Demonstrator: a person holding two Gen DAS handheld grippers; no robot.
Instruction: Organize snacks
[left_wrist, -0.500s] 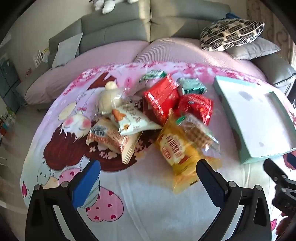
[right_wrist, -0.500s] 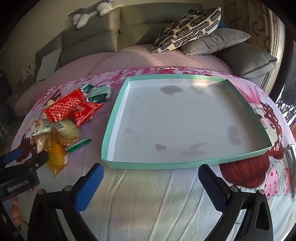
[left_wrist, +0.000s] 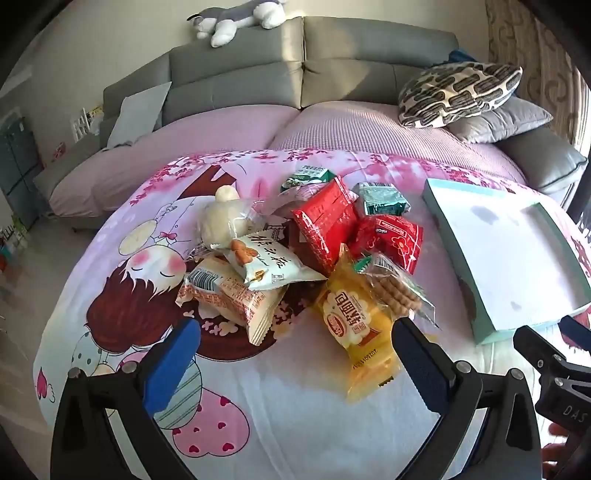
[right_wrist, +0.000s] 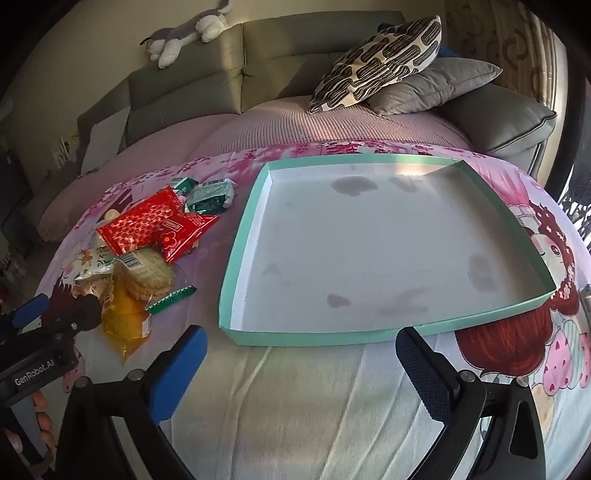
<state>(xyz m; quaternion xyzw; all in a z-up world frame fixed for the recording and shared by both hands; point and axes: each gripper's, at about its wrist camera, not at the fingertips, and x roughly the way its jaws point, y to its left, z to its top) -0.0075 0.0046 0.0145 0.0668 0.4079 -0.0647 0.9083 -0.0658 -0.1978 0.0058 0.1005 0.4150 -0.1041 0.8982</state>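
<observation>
Snack pile (left_wrist: 306, 258) lies heaped on the cartoon-print cloth (left_wrist: 295, 417) covering the surface, left of the shallow teal tray (right_wrist: 236, 266), apart from it. Packets overlap: a yellow packet (left_wrist: 354, 328) sits under a clear biscuit sleeve (left_wrist: 395, 288), with 2 red packs (left_wrist: 325, 225) behind; lower items are hidden, most print illegible. A grey sofa (left_wrist: 258, 81) stands behind. Left hand-held gripper (left_wrist: 295, 354) and right hand-held gripper (right_wrist: 301, 363) both tilt downward, fingers spread wide, nothing between them.
</observation>
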